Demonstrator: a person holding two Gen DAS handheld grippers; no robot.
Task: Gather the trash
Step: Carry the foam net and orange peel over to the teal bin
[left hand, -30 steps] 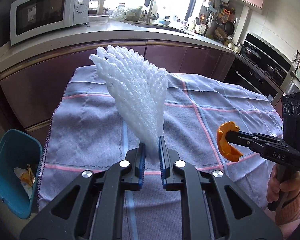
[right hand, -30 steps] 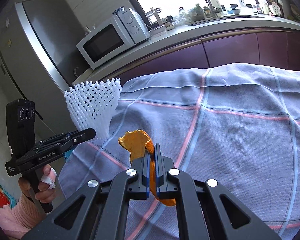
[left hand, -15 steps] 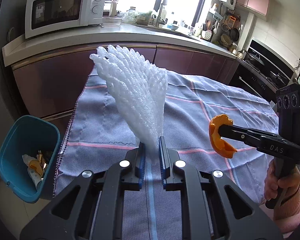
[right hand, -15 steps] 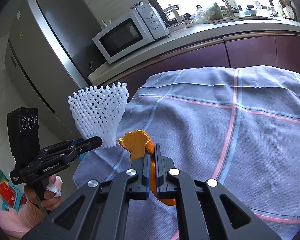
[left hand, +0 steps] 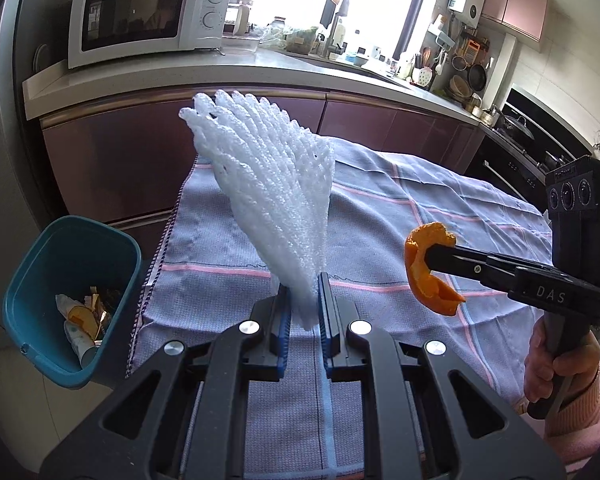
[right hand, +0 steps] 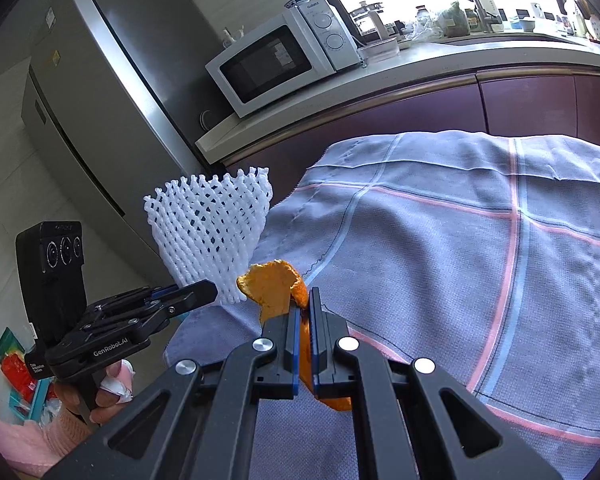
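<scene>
My left gripper [left hand: 303, 294] is shut on the narrow end of a white foam fruit net [left hand: 268, 192], which fans upward above the table. The same net [right hand: 210, 232] and left gripper [right hand: 204, 292] show at the left of the right wrist view. An orange peel [right hand: 274, 288] is pinched in my right gripper [right hand: 304, 308], which is shut on it; the peel [left hand: 428, 268] and the right gripper [left hand: 440, 252] also appear at the right of the left wrist view. A teal trash bin [left hand: 32, 288] stands on the floor left of the table, with scraps inside.
A checked lilac cloth [left hand: 400, 232] covers the table [right hand: 460, 260]. Behind it runs a dark-fronted counter [left hand: 120, 160] with a white microwave [left hand: 144, 16]. A steel fridge [right hand: 100, 92] stands at the left. A person's hand [left hand: 556, 364] grips the right tool's handle.
Both grippers have shifted left toward the table's left edge with their loads. The teal bin now shows larger and nearer in the left wrist view.
</scene>
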